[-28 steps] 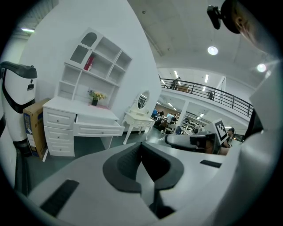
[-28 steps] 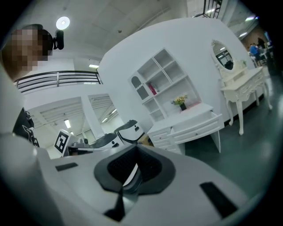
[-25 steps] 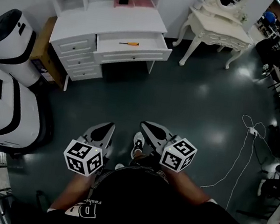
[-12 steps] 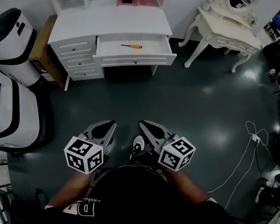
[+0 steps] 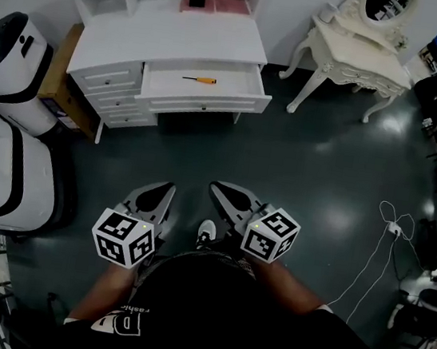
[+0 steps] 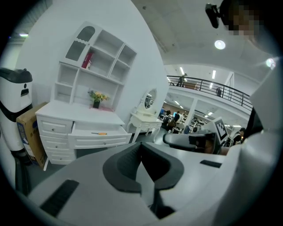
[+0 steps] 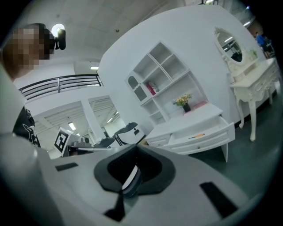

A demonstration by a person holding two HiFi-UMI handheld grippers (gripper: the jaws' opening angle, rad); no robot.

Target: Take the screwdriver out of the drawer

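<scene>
Left tool [image 5: 164, 192] and right tool [image 5: 220, 188]: jaws closed together, nothing in either.
I see the orange-handled screwdriver [image 5: 200, 79] lying flat in the pulled-out drawer [image 5: 204, 102] under the white tabletop [image 5: 173, 38], well apart from both tools, which hang over the dark floor [image 5: 316, 167].

The head camera is looking steeply down from above the person, catching the left claw [image 5: 166, 191] and right claw [image 5: 218, 189] close below it and the white desk [image 5: 173, 38] far ahead of them. Each claw's own camera is riding just behind its jaws and facing forward along them, low and nearly level. All three are sharing the desk and its open drawer [image 5: 204, 103], well ahead of both claws.
</scene>
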